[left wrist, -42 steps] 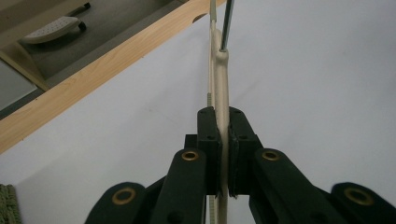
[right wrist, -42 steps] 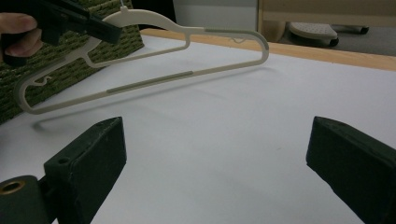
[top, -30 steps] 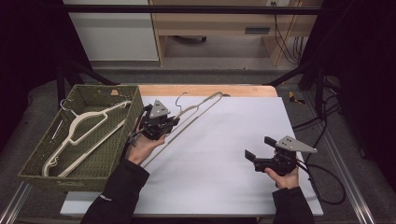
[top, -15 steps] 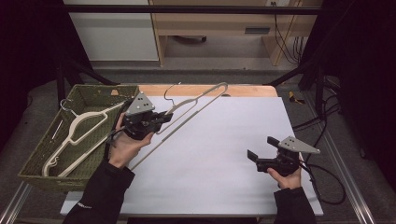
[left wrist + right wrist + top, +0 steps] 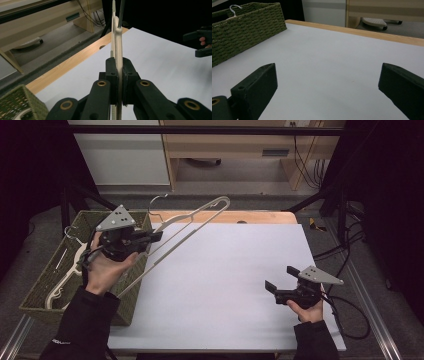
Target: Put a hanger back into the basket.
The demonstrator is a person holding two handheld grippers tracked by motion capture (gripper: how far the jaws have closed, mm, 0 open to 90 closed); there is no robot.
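A cream clothes hanger [image 5: 185,239] with a metal hook is held in the air, slanting across the basket's right wall and the table's left side. My left gripper [image 5: 156,237] is shut on one of its arms; in the left gripper view the jaws pinch the hanger [image 5: 117,42] edge-on. A second cream hanger [image 5: 75,265] lies inside the green woven basket [image 5: 35,295]. My right gripper [image 5: 275,282] hovers low over the white table sheet [image 5: 225,285] at the front right. It stands open [image 5: 327,82] with nothing between its fingers.
The basket [image 5: 244,30] stands at the table's left edge, with a hanger hook [image 5: 233,8] sticking up above its rim. A wooden strip [image 5: 250,216] borders the table's far side. Cables trail on the floor at the right.
My left gripper has lifted the hanger off the table and carried it left, over the basket's right wall. The right gripper has barely moved.
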